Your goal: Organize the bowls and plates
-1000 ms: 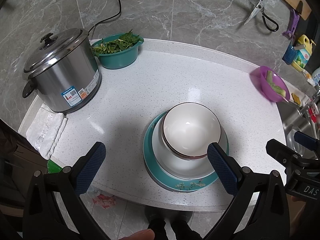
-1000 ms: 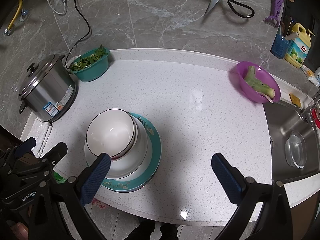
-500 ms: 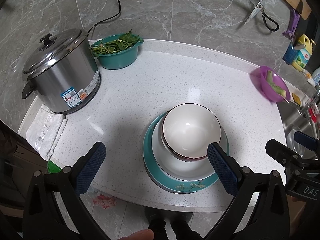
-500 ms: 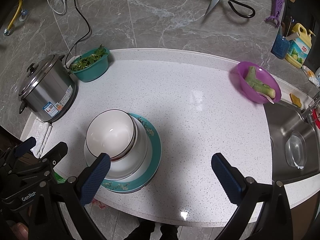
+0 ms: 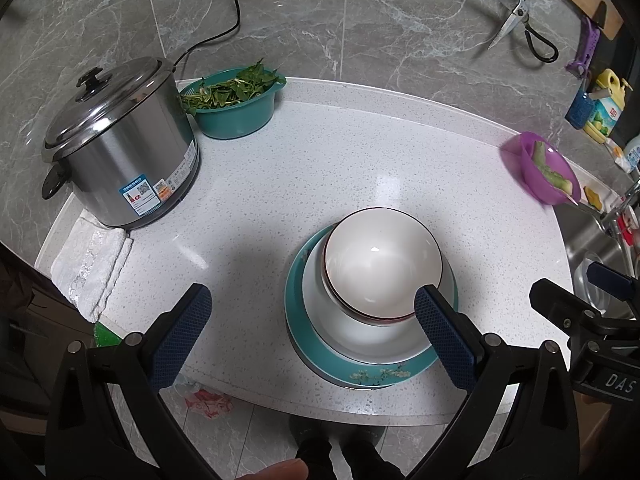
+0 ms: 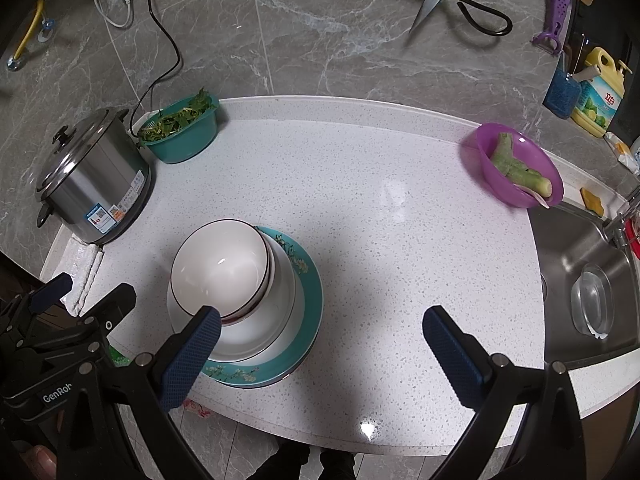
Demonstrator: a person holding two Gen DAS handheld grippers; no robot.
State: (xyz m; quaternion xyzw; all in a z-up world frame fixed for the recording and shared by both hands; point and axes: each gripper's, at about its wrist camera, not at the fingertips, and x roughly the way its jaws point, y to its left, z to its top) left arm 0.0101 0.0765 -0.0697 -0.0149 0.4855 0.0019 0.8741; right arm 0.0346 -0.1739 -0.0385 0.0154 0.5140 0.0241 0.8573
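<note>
White letters "DAS", cut off at the frame edge, stand on the black body of the right tool (image 5: 612, 378) in the left wrist view. "GenRob", also cut off, stands on the left tool (image 6: 56, 392) in the right wrist view. The steel cooker (image 5: 120, 148) bears blue and orange stickers with a QR code, print too small to read. The yellow detergent bottle (image 6: 598, 100) carries unreadable characters

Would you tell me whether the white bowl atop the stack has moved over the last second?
No: the white bowl keeps its place against the steel rice cooker.
</note>
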